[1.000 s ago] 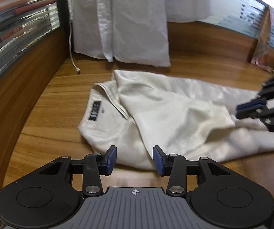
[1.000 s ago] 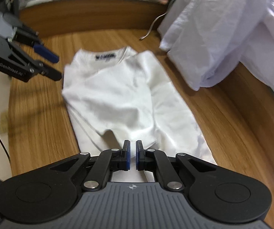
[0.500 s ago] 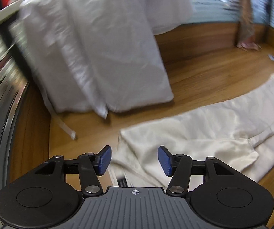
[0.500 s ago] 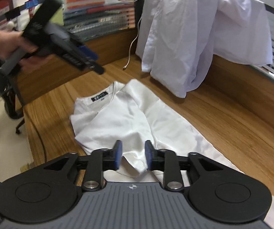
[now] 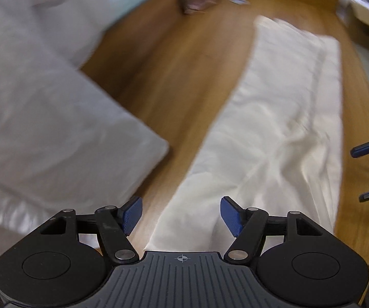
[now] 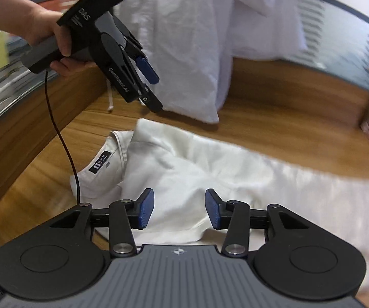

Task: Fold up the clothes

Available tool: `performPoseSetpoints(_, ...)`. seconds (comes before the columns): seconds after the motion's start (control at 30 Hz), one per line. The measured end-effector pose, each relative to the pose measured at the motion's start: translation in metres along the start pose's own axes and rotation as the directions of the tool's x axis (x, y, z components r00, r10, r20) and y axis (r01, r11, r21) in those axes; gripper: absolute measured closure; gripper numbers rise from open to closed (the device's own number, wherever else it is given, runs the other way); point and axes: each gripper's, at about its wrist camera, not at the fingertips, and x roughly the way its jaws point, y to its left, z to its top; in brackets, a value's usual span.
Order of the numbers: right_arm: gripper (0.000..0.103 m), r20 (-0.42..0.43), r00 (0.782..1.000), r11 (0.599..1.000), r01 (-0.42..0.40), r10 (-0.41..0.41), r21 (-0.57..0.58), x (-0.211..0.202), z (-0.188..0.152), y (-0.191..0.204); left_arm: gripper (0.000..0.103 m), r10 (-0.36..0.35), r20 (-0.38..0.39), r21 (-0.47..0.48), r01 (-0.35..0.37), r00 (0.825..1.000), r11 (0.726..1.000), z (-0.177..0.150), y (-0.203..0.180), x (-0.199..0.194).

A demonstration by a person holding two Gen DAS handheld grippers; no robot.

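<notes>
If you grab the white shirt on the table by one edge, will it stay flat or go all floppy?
Probably floppy: the shirt already lies in soft creases and folds on the table. It looks thin, so likely light. The other shirts hanging behind droop limply, which suggests this cloth would sag too.

Black tool [image 6: 179, 210] with blue pads [image 6: 146, 207], bare-skinned hand [image 6: 46, 29]

— Where's the left camera looking?
— Low over the shirt [image 5: 274, 133], along its length, close in.
— And the right one?
— Higher, facing the collar end; both share the shirt and the hanging cloth [image 6: 192, 38].
</notes>
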Motion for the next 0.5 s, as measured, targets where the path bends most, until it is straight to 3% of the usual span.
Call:
performPoseSetpoints(0.17,0.033,-0.032,0.997,0.997,0.071,-0.072,-0.019,0.017,-0.019,0.05,0.029,-0.074,-0.096,0.145,0.087,0.993,0.986,-0.011,0.009,0.01)
performPoseSetpoints(0.33,0.025,-0.066,0.988,0.989,0.136,-0.139,-0.052,0.036,-0.038,0.1,0.029,-0.108,-0.156,0.227,0.142,0.982,0.964,-0.028,0.023,0.02)
performPoseSetpoints(0.4,0.024,-0.074,0.984,0.985,0.155,-0.16,-0.071,0.044,-0.044,0.119,0.029,-0.117,-0.156,0.227,0.151,0.981,0.962,-0.034,0.033,0.022)
performPoseSetpoints(0.5,0.016,-0.078,0.981,0.978,0.169,-0.179,-0.123,0.06,-0.043,0.14,0.029,-0.167,-0.168,0.141,0.192,0.971,0.971,-0.036,0.054,0.028)
